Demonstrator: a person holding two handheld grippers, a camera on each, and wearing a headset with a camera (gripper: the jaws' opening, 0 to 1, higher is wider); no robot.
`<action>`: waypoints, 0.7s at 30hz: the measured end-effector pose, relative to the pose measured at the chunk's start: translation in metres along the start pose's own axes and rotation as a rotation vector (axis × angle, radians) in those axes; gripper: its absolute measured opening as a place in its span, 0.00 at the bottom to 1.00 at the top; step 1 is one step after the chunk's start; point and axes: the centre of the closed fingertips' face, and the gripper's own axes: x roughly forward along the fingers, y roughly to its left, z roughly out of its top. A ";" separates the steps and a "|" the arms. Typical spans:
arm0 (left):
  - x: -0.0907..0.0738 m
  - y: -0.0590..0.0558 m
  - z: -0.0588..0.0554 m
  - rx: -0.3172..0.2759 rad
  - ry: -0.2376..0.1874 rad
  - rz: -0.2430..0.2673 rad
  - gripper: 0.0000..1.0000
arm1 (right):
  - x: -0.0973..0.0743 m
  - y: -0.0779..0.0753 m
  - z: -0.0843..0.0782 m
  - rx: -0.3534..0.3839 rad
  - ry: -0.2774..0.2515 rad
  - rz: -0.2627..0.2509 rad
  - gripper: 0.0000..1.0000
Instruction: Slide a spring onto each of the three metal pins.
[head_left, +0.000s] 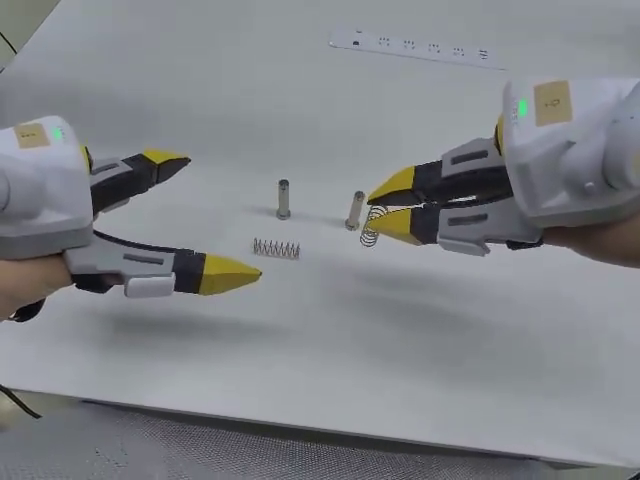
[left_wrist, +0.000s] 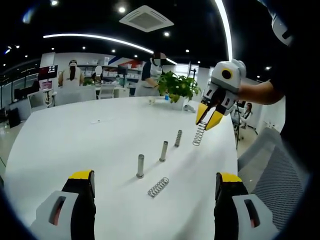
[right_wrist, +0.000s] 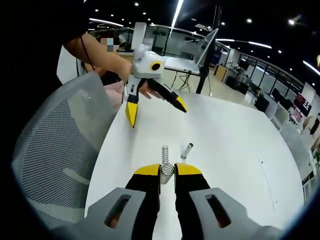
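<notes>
While a loose spring (head_left: 277, 248) lies flat, right gripper (head_left: 372, 210) clamps another

At 9 o'clock of the table (head_left: 400, 330) the left gripper (head_left: 223, 215) hangs wide open. At 3 o'clock the right gripper is closed on the held spring (head_left: 371, 234), which dangles just beside a pin (head_left: 355, 210), at its 4 o'clock. In the head view the loose spring lies at 6 o'clock of the left pin (head_left: 284, 198).

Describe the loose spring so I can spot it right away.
On the white table, find the row of pins. Just in front of the left pin a spring lies flat; the other spring hangs from the right gripper.
</notes>
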 end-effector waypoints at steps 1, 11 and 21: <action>0.000 0.000 0.000 -0.001 0.001 0.000 0.98 | 0.000 0.000 0.000 0.000 0.000 -0.001 0.07; 0.001 0.000 0.001 -0.005 -0.004 -0.001 0.98 | 0.001 -0.005 -0.001 -0.002 0.002 -0.009 0.07; -0.001 -0.001 0.001 -0.006 -0.006 0.001 0.98 | 0.004 -0.017 -0.003 0.018 -0.004 -0.040 0.07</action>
